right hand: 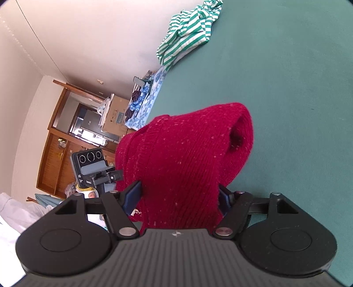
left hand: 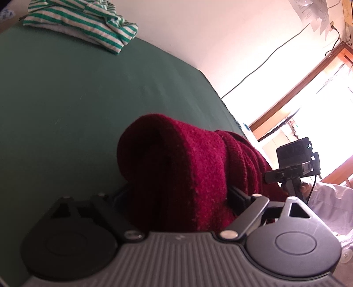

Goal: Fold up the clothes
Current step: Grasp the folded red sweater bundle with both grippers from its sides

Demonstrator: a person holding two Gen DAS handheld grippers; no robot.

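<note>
A dark red knit garment [left hand: 176,154] is bunched up and lifted above the green surface [left hand: 66,88]. In the left wrist view it fills the gap of my left gripper [left hand: 176,192], whose pads press on it from both sides. My right gripper [right hand: 178,189] is likewise shut on the red knit garment [right hand: 187,143], its blue pads [right hand: 132,194] squeezing the fabric. A loop of the knit rolls forward over the green surface [right hand: 286,88]. A green-and-white striped garment [left hand: 83,19] lies crumpled at the far edge by the wall and also shows as the striped garment [right hand: 187,33] in the right wrist view.
A phone on a black clamp mount [right hand: 92,163] stands beside the surface, also seen as the clamped phone [left hand: 295,159] in front of white fabric [left hand: 331,198]. Beyond the surface's end are a blue patterned cloth [right hand: 152,92], a cardboard box [right hand: 117,114] and a wooden cabinet [right hand: 55,143].
</note>
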